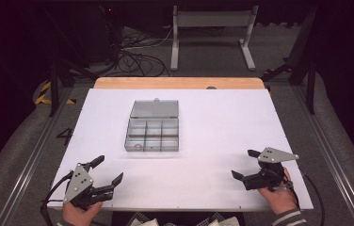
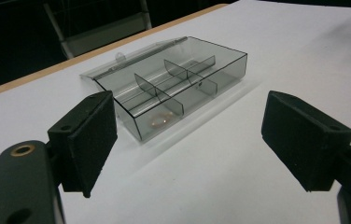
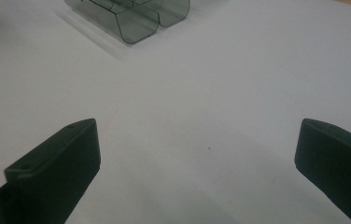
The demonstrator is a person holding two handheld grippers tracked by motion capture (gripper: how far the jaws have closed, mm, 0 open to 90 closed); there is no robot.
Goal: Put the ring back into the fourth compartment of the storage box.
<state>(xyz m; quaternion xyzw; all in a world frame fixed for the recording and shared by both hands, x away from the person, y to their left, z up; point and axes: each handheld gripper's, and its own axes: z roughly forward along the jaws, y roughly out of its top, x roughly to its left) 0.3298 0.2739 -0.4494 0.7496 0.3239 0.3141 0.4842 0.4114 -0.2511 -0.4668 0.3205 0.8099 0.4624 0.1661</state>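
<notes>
1. Your view along the right gripper (image 3: 197, 158) cut the organizer box (image 3: 131, 16) off at the top edge, so only its near rounded corner and a stretch of wall showed; the compartments could not be counted there.
2. A small ring-like thing (image 2: 159, 121) lay in the box's nearest corner compartment. Through the smoky plastic it was only a brownish glint, and from the high view a faint circle (image 1: 138, 147); what it was could not be made out.
3. Whether the other compartments held anything could not be told through the tinted walls.
4. Your hands were cropped by the bottom edge of the high view, with only a striped sleeve cuff at the right wrist.
5. The box (image 1: 152, 134) sat on the white table top (image 1: 222, 122), a little left of centre and well apart from both grippers. It was shallow, see-through and grey, split by dividers into a grid of compartments, with its lid (image 1: 155, 108) swung fully open and lying flat on the far side.
6. You held the left gripper (image 1: 107, 172) released at the near left corner, jaws spread wide with nothing between them and pointed toward the box (image 2: 169, 86).
7. Your right gripper (image 1: 245, 165) was likewise spread wide and held nothing, low over bare table at the near right.
</notes>
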